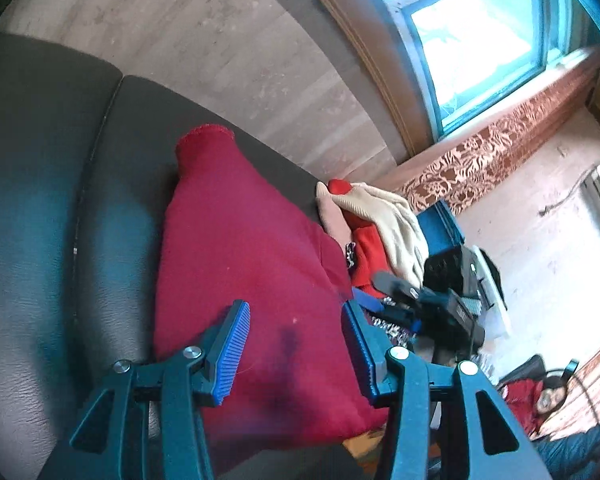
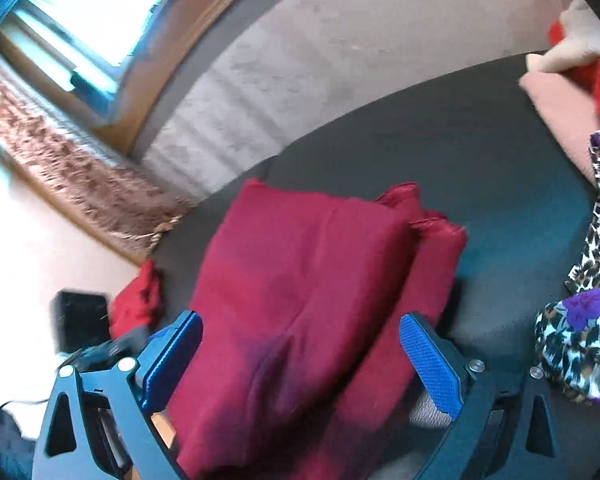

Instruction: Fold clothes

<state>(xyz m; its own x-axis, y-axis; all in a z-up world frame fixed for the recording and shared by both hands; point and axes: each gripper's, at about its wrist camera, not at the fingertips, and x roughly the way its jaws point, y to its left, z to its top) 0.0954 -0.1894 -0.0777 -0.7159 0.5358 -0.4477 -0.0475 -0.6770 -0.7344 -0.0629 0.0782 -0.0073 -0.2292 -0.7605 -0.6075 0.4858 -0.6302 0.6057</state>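
Maroon garment [image 1: 240, 264] was matt, fuzzy knit cloth; sofa seat [image 1: 40, 200] smooth, slightly glossy leatherette; gripper pads [image 2: 172, 360] ribbed blue plastic.

Both grippers are hanging over the dark red garment [image 1: 244, 264], angled down at it, neither one actually gripping anything.

Left gripper [image 1: 296, 346]: jaws spread apart, blue ribbed pads [image 1: 230, 354] facing each other across a stretch of the garment. The pads look clear of the cloth, just above it near its close edge. It's rolled a bit, so the left pad sits lower than the right one.

Right gripper [image 2: 300, 364]: also spread wide, straddling the near end of the same garment, which shows between its blue textured pads [image 2: 430, 364]. Nothing pinched. From the left wrist view you can see it as a dark blurry shape just off the garment's right side.
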